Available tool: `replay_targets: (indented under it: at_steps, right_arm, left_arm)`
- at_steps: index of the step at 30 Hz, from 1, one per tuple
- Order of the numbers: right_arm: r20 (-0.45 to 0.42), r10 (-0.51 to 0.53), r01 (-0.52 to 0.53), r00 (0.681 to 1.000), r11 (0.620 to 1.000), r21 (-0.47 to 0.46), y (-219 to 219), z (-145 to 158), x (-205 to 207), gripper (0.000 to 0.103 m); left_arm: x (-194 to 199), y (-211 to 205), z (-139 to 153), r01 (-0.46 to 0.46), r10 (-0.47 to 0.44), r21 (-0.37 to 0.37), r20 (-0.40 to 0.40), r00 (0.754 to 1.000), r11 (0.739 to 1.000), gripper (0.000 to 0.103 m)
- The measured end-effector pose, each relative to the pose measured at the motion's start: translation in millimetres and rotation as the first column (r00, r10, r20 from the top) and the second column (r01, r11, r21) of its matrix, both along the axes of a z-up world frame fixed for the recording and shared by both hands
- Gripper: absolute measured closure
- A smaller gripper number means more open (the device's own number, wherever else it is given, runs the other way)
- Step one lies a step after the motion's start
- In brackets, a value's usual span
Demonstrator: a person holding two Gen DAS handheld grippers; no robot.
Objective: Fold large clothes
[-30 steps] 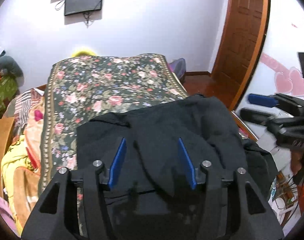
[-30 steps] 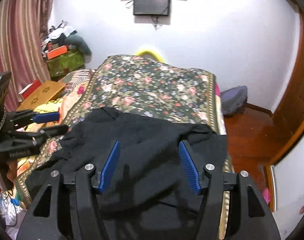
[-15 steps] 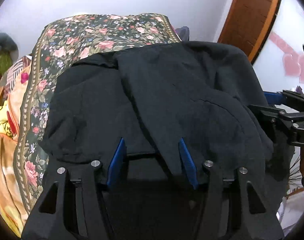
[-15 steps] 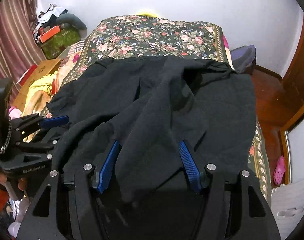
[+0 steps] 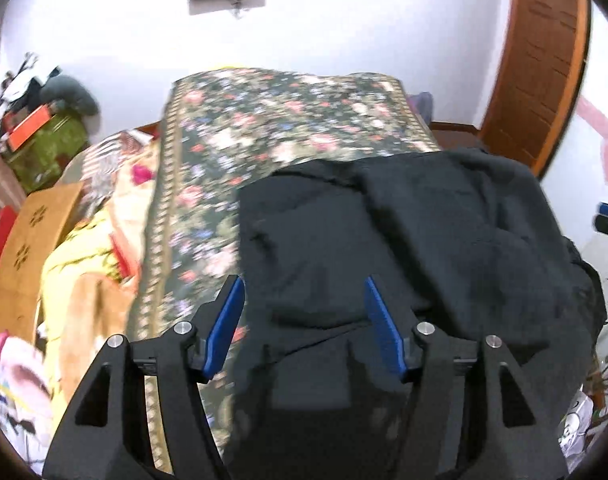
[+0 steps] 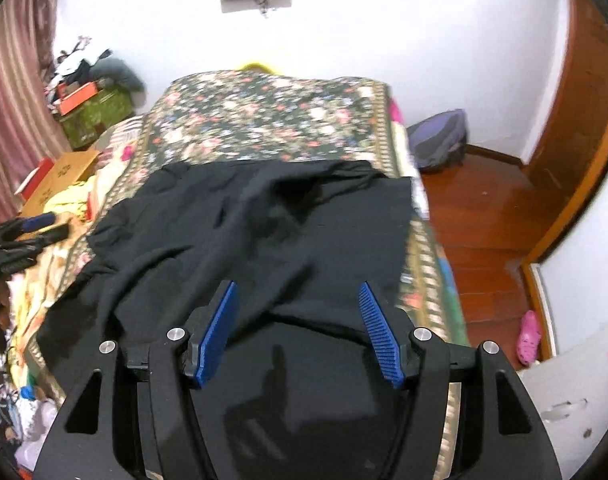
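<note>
Here the large black cloth garment point(image 5: 404, 248) lies rumpled over the near end of the flower-patterned bed point(image 5: 264, 120), lower centre of both views. The left hand-held gripper point(image 5: 304, 328), jaws just widened, and the right hand-held gripper point(image 6: 300, 328) hover apart, empty. Best pinch matching corners and pull taut before folding.

Home bedroom: bed w/ dark floral-print bedspread point(image 5: 288, 136) at 12 o'clock, brown panelled wooden door point(image 5: 544, 64) at 2, striped maroon curtain point(image 6: 12, 80) at 10.

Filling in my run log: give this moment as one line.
stage: spreading | black fabric garment: rumpled on floral bedspread | left gripper: jaws open, just widened, empty | right gripper: jaws open, empty
</note>
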State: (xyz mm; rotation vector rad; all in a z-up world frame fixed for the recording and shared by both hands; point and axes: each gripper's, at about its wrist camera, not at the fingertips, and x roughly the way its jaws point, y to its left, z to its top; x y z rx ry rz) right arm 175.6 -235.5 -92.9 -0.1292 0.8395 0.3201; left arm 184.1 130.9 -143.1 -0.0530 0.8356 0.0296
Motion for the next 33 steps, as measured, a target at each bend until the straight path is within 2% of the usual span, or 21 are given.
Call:
replay_targets:
  at_steps: [3, 8, 13, 15, 20, 23, 26, 28, 32, 33]
  right_arm:
    - [-0.009, -0.058, 0.058, 0.998, 0.998, 0.000, -20, 0, -4, 0.044]
    - [-0.072, -0.161, 0.163, 0.984, 0.986, 0.023, -57, -15, -14, 0.044]
    - [-0.152, -0.218, 0.226, 0.964, 0.974, 0.036, -78, -36, -28, 0.044]
    - [-0.179, -0.241, 0.251, 0.954, 0.967, 0.035, -86, -45, -32, 0.044]
    - [-0.262, -0.282, 0.308, 0.923, 0.949, 0.063, -103, -70, -41, 0.044]
    - [-0.297, -0.279, 0.314, 0.913, 0.946, 0.076, -107, -80, -44, 0.044]
    - [-0.344, -0.246, 0.296, 0.906, 0.950, 0.100, -107, -92, -44, 0.044]
    - [-0.328, -0.247, 0.292, 0.912, 0.952, 0.095, -104, -94, -45, 0.044]
    - [-0.302, -0.228, 0.271, 0.926, 0.957, 0.107, -103, -90, -46, 0.044]
    - [-0.304, -0.221, 0.267, 0.927, 0.957, 0.117, -103, -90, -47, 0.047]
  left_arm:
    - [-12, 24, -7, -0.051, 0.051, -0.018, -0.031, 0.998, 0.999, 0.042]
    - [-35, 58, -41, -0.116, 0.105, -0.071, -0.147, 0.984, 0.991, 0.042]
    - [-60, 69, -87, -0.137, 0.107, -0.082, -0.292, 0.950, 0.987, 0.042]
    - [-71, 69, -102, -0.147, 0.098, -0.126, -0.328, 0.939, 0.981, 0.041]
    - [-90, 67, -124, -0.206, 0.101, -0.262, -0.362, 0.927, 0.943, 0.041]
    - [-93, 71, -133, -0.261, 0.116, -0.365, -0.375, 0.920, 0.894, 0.041]
    - [-94, 69, -136, -0.266, 0.111, -0.391, -0.375, 0.920, 0.881, 0.041]
    - [-93, 69, -137, -0.265, 0.103, -0.400, -0.381, 0.919, 0.877, 0.041]
    - [-91, 78, -140, -0.273, 0.072, -0.469, -0.404, 0.912, 0.840, 0.041]
    - [-91, 79, -139, -0.269, 0.060, -0.486, -0.404, 0.913, 0.831, 0.041]
